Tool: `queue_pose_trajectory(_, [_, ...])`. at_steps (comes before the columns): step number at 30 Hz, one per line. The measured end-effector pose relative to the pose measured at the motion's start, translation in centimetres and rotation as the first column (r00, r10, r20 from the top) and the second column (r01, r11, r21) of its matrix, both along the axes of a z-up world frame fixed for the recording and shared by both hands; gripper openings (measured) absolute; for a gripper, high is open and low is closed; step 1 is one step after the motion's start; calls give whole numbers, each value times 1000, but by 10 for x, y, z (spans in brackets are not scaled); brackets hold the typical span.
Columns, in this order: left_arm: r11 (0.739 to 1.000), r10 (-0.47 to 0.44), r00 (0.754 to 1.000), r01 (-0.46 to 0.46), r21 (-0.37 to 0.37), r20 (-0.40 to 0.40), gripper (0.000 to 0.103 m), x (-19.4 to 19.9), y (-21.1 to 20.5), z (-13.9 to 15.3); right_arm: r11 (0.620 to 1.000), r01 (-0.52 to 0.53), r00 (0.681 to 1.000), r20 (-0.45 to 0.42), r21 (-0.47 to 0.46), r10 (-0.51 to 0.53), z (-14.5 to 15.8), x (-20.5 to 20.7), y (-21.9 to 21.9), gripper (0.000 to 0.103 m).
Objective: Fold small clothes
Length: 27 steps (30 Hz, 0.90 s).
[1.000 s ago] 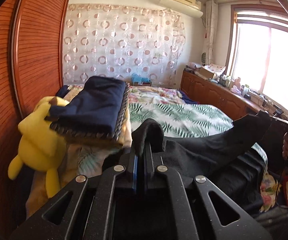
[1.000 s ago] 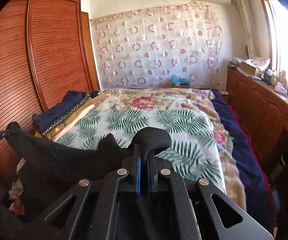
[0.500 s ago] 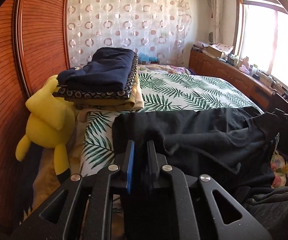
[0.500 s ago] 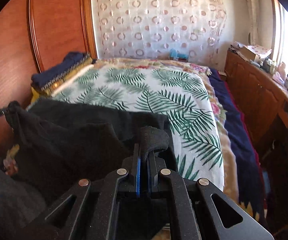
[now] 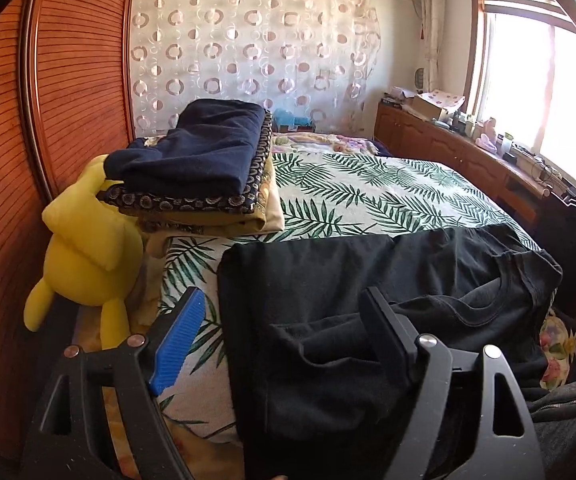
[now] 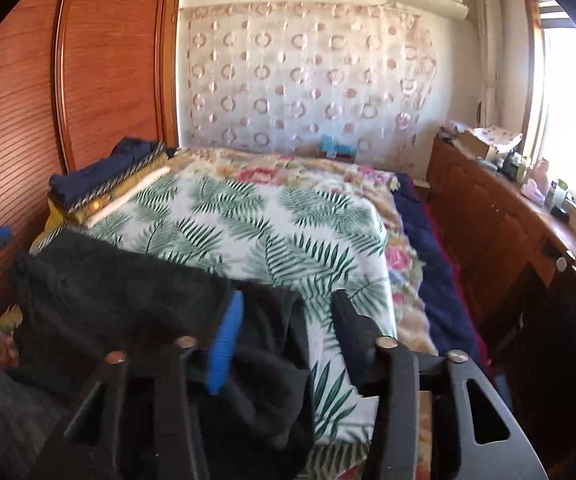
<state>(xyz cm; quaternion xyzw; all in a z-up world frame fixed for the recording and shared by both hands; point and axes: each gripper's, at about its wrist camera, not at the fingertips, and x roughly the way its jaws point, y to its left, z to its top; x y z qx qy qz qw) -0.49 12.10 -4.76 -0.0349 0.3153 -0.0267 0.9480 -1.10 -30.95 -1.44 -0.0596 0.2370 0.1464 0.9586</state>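
Note:
A black T-shirt (image 5: 348, 272) lies spread across the near end of the bed, neckline to the right. My left gripper (image 5: 283, 320) hangs over the shirt's left part. Its jaws are opening wide, with cloth lying loose between them and the blue pad (image 5: 179, 340) clear of it. In the right wrist view the shirt (image 6: 119, 292) fills the lower left. My right gripper (image 6: 288, 332) is opening too; a fold of black cloth rests between its fingers (image 6: 225, 344) without being pinched.
A stack of folded clothes (image 5: 203, 168) sits at the bed's left side (image 6: 99, 184), beside a yellow plush toy (image 5: 83, 252). The leaf-print sheet (image 5: 368, 196) stretches beyond the shirt. A wooden wardrobe (image 5: 3, 160) stands left and a low cabinet (image 6: 500, 232) right.
Both grippers were shut on the raised shirt. The shirt came down flat onto the bed, and both sets of jaws have opened and let go of it.

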Motion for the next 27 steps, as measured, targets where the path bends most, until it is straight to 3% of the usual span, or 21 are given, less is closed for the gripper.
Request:
queue_pose_trajectory(6, [1000, 17, 1000, -17, -13, -3, 80, 23, 5, -1, 1000, -1, 1000, -4, 10, 1, -1, 33, 9, 52])
queue_pose_trajectory(10, [1000, 19, 1000, -19, 4, 0, 80, 41, 10, 2, 1000, -20, 999, -41, 4, 21, -19, 64, 20, 55])
queue_pose_trajectory(16, [999, 27, 999, -25, 35, -38, 80, 72, 26, -2, 999, -48, 983, -179, -22, 44, -41, 115, 20, 56])
queue_pose_trajectory(18, [1000, 21, 998, -20, 18, -63, 80, 82, 32, -10, 998, -41, 975, -220, -50, 29, -52, 131, 21, 56])
queue_pose_trajectory(22, [999, 19, 992, -23, -29, -125, 80, 95, 41, -32, 1000, -23, 955, -295, -21, 16, -64, 154, 19, 56])
queue_pose_trajectory(27, [998, 4, 984, -15, -63, -177, 74, 102, 42, -48, 999, -38, 946, -321, 18, 42, -67, 158, 21, 56])
